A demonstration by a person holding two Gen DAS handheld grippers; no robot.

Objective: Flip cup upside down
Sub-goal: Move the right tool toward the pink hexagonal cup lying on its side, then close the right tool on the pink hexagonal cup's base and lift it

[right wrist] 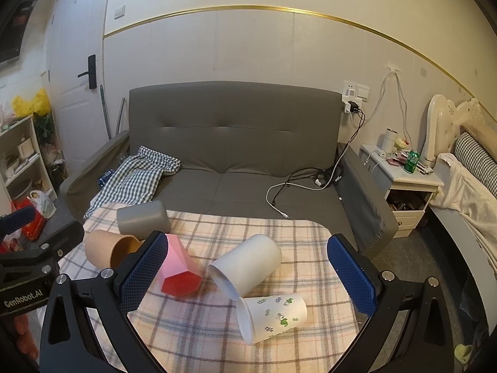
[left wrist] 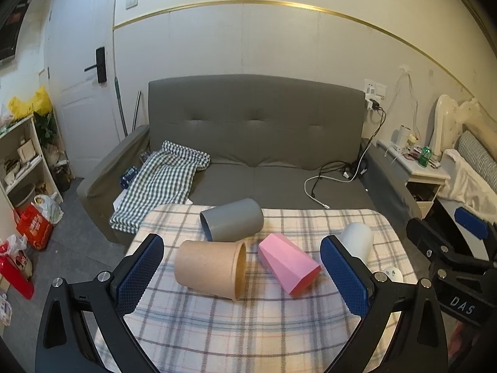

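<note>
Several cups lie on their sides on the plaid-covered table point(left wrist: 236, 335). In the left wrist view I see a grey cup point(left wrist: 231, 219), a brown paper cup point(left wrist: 211, 269), a pink faceted cup point(left wrist: 289, 264) and a white cup point(left wrist: 357, 241) partly hidden behind a finger. My left gripper point(left wrist: 243, 272) is open above the brown and pink cups, holding nothing. In the right wrist view the white cup point(right wrist: 245, 265) and a white cup with green prints point(right wrist: 271, 314) lie between the wide-open fingers of my right gripper point(right wrist: 248, 275); the pink cup point(right wrist: 180, 269), brown cup point(right wrist: 110, 248) and grey cup point(right wrist: 144, 219) lie at left.
A grey sofa point(right wrist: 233, 143) stands behind the table with a checked cloth point(right wrist: 136, 177) and cables point(right wrist: 298, 183) on it. A nightstand point(right wrist: 407, 186) and bed stand at right. A shelf point(left wrist: 21, 161) and bags stand at left by the door.
</note>
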